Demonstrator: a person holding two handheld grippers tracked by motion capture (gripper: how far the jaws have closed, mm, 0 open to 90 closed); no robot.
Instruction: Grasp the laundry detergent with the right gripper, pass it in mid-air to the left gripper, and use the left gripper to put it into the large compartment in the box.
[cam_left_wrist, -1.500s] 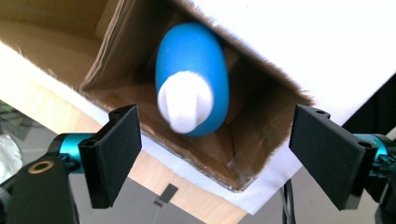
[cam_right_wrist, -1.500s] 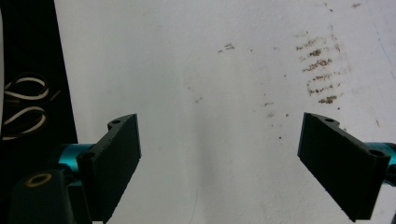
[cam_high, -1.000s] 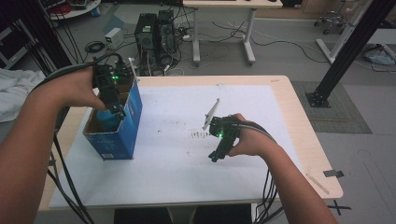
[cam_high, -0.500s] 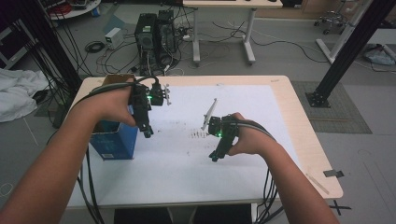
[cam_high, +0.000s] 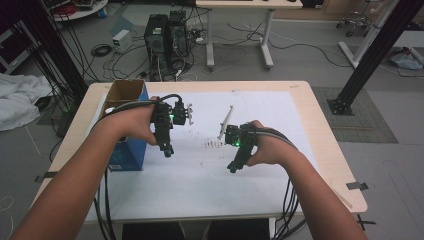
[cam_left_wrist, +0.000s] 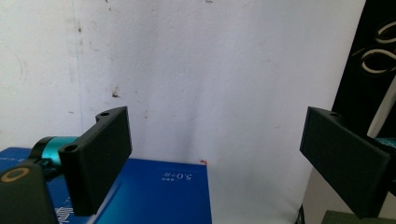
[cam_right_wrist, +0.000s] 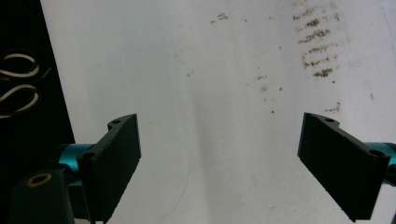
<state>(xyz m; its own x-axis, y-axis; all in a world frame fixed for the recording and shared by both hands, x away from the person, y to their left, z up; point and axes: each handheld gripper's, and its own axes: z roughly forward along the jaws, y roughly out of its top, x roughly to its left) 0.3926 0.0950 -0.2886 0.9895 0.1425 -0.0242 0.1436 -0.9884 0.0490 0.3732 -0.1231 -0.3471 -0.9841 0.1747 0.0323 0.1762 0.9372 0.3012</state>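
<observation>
A blue box (cam_high: 128, 152) with an open cardboard top stands at the left of the white sheet (cam_high: 200, 175) covering the table. My left gripper (cam_high: 167, 150) hangs just to the right of the box, over the sheet, jaws pointing down. In the left gripper view this gripper (cam_left_wrist: 219, 158) is open and holds nothing, with the blue box (cam_left_wrist: 154, 196) below it. My right gripper (cam_high: 233, 167) hovers over the middle of the sheet. It is open and empty (cam_right_wrist: 219, 163). A thin pale stick (cam_high: 226, 121) lies beyond it, beside a patch of brown specks (cam_high: 215, 144) (cam_right_wrist: 317, 46).
Wooden table edges (cam_high: 330, 150) frame the sheet, and a strip of dark tape (cam_high: 358, 186) sits on the right rim. On the floor behind the table are computer towers (cam_high: 165, 35), loose cables and a desk (cam_high: 240, 35). A black post (cam_high: 372, 55) leans at the right, and a white cloth (cam_high: 20, 105) lies at the left.
My left gripper has come away from above the blue box and moved right, over the white sheet. The right gripper has stayed where it was.
</observation>
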